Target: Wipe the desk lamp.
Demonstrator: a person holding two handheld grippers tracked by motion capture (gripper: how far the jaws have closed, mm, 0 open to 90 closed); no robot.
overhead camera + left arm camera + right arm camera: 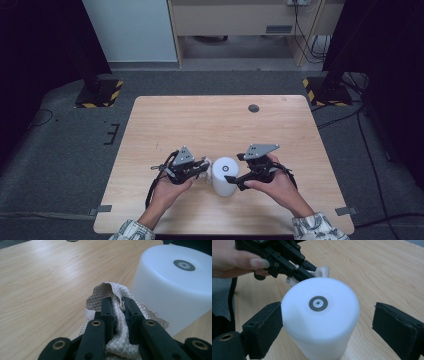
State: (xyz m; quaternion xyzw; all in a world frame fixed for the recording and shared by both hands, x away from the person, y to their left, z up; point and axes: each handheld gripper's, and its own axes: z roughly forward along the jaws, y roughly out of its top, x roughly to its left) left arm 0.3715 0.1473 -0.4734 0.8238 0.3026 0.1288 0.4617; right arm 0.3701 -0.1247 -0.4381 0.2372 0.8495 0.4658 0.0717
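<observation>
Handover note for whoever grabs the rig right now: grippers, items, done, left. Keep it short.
Left gripper: shut on the quilted cloth, held beside the white cylinder, near its side.
Right gripper: open, jaws either side of the cylinder; one pad looks to touch it, the other stands apart.
Cylinder stands upright on the table, near the front edge.
Done: cloth picked up.
Left, probably: close the right gripper to steady the cylinder, then wipe it.

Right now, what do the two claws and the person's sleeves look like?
Both the left claw and the right claw are black, two-jawed, with a grey three-cornered plate on top. Brass-coloured rings mark the left claw's joints. A black cable trails from the left one. The sleeves are light, with a dark pattern.
</observation>
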